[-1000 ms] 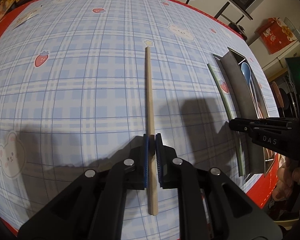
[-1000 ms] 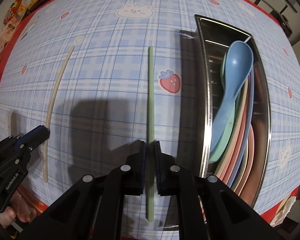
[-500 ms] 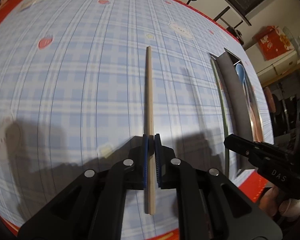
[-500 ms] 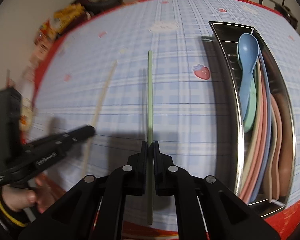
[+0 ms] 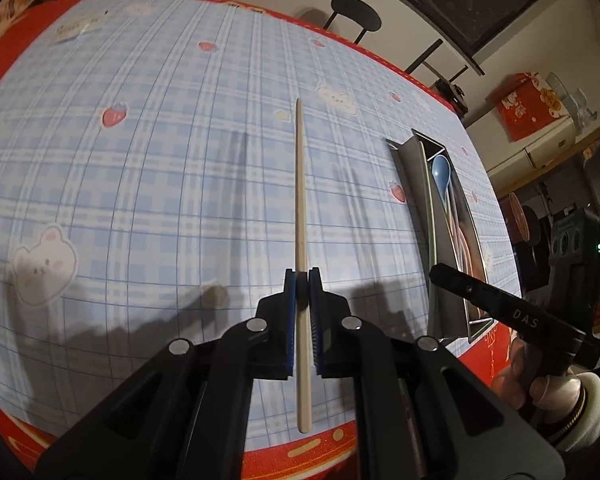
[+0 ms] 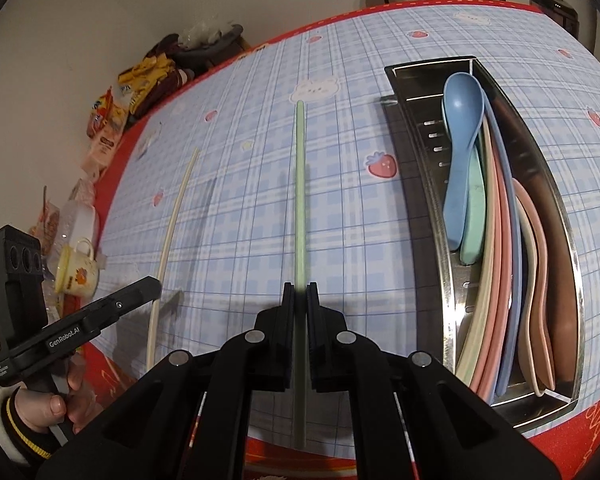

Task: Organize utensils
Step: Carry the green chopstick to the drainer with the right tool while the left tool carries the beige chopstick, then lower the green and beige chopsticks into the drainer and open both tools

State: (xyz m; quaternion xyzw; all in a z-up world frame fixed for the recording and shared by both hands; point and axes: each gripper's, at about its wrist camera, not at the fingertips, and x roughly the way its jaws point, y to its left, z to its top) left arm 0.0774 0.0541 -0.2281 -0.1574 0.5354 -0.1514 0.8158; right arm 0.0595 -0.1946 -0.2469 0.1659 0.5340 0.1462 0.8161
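Left wrist view: my left gripper (image 5: 302,276) is clamped on the beige chopstick (image 5: 301,200), which runs straight ahead past the jaws.

Right wrist view: my right gripper (image 6: 299,290) pinches the green chopstick (image 6: 300,184); the metal tray (image 6: 428,176) lies right of the jaws.

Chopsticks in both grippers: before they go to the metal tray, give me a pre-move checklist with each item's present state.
1. Left gripper shut on the beige chopstick: ok.
2. Right gripper shut on the green chopstick: ok.
3. Both chopsticks lifted off the tablecloth: ok, judging by their offset shadows.
4. Metal tray upright and within view: ok.
5. Free room in the tray among the spoons and other utensils: cannot tell, it looks crowded.
6. Chopsticks gripped near one end, long ends forward: ok.
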